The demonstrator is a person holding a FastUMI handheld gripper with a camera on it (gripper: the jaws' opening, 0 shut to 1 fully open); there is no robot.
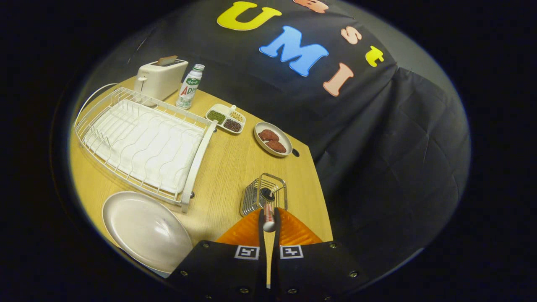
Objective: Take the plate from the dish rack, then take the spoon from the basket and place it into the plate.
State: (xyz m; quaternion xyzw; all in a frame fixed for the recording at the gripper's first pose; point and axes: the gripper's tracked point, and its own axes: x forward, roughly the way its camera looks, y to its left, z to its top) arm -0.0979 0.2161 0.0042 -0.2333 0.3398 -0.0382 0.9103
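Gripper (269, 218): jaws narrow, both fingers pinching the red-and-white spoon handle (268, 219).
Wire basket (264, 195): just ahead, near table edge.
White round plate (144, 228): left, beside white wire dish rack (142, 142).

A wooden table (226, 167) with a light grain is seen, its right edge cut at an angle near the far corner. A small dark hole (295, 152) is set into the tabletop near that corner. Black cloth (390, 138) is hung as the wall behind and to the right, creased in soft squares. A pale grey wall (413, 50) is glimpsed past the cloth's far right. The tabletop is lit evenly from above.
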